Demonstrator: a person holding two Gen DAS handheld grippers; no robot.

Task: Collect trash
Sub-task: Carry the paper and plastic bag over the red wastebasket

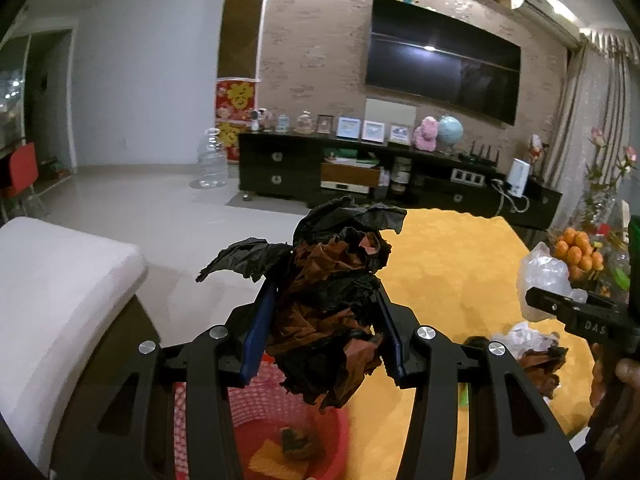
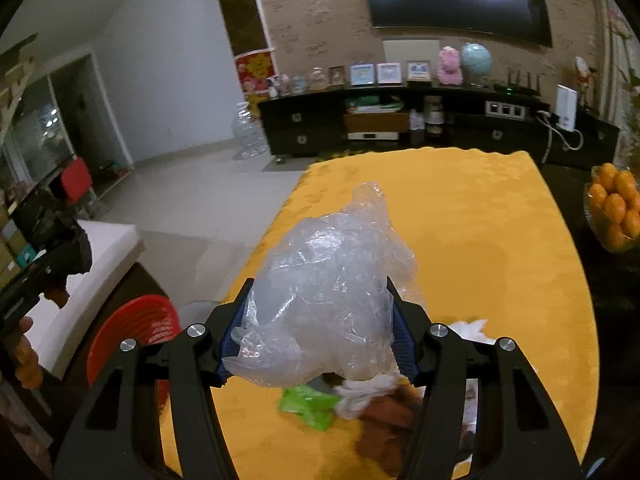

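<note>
So the left gripper [image 1: 326, 316] has its blue pads clamped on a crumpled wad of black and reddish-brown paper [image 1: 332, 300], held up in the air right over a red plastic mesh basket [image 1: 280, 412]. The left wrist view looks straight down into that basket and you can see a dark scrap and a yellowish piece already lying at the bottom; the right wrist view only catches the basket's rim off to the side, beside the yellow tablecloth-covered table [image 2: 480, 240], so no contents visible from there. Meanwhile the right gripper [image 2: 316, 332] is squeezed onto a scrunched clear plastic bag [image 2: 328, 280], lifted above the table. Only the right view shows what's still on the cloth under it: a bright green wrapper [image 2: 308, 404], some white tissue [image 2: 360, 392] and a brown crumpled bit (blurry, can't say more). The left view picks up the right gripper from the side with the bag in it, plus a bowl of oranges [image 1: 576, 252] at the table's far edge.
</note>
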